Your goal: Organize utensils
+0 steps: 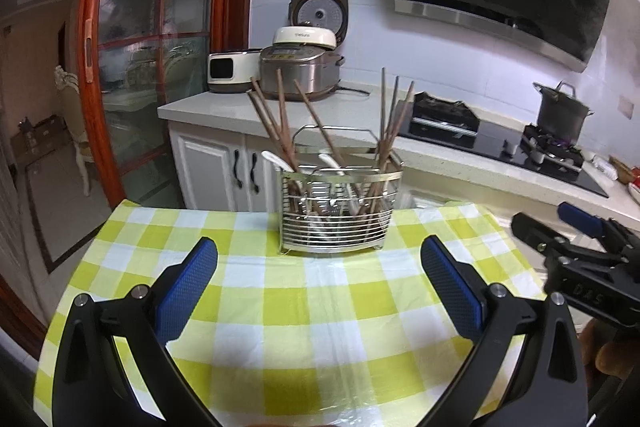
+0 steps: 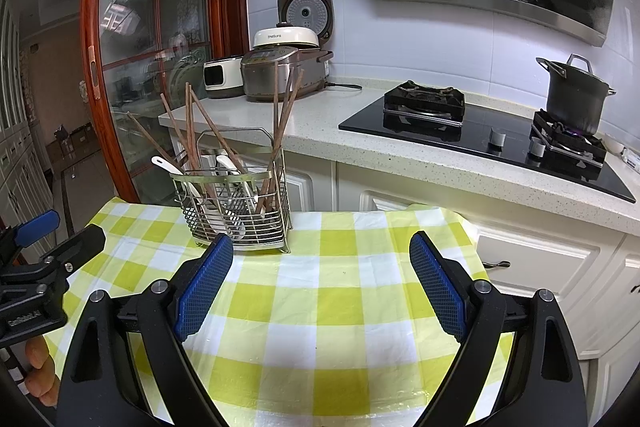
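Wooden chopsticks (image 1: 286, 125) lean crossed among white spoons (image 1: 334, 163) in the wire caddy (image 1: 336, 223); with left gripper (image 1: 319, 281) and right gripper (image 2: 321, 277) both open and empty, you should pinch one stick high.

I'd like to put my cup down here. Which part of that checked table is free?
The checked cloth is bare in front of the wire caddy and to its right, up to the table edge. The far-left corner holds the caddy, crowded with chopsticks and spoons.

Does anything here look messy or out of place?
Mostly the wire utensil caddy on the checked tablecloth: brown chopsticks splay out in all directions, mixed with white spoons. Nothing looks spilled or broken.
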Motion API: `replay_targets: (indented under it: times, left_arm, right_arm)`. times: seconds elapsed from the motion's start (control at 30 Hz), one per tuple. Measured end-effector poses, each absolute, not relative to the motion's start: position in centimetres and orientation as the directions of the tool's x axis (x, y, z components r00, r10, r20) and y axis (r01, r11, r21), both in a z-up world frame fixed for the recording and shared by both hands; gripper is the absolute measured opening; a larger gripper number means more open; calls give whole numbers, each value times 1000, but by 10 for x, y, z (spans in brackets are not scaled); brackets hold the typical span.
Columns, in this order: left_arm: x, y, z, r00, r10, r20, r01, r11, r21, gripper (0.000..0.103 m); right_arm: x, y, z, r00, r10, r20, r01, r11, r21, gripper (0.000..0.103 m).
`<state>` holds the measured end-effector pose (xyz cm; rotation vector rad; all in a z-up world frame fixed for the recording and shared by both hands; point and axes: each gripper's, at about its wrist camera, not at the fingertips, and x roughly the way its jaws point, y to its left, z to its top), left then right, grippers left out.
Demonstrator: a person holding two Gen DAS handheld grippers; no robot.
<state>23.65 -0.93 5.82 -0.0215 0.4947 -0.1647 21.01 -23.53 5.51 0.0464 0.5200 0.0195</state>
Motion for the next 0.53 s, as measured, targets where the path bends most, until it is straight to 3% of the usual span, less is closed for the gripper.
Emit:
replay_targets:
  times: [0.27, 0.53]
  left_arm:
    - [237, -7, 56, 872, -152, -466, 142, 988, -57, 99]
    - [260, 22, 29, 820, -161, -550, 128, 987, -97, 99]
  right_arm:
    - [211, -236, 54, 866, 29, -499, -5, 999, 50, 85]
    - [222, -246, 34, 841, 28, -540, 2, 999, 55, 85]
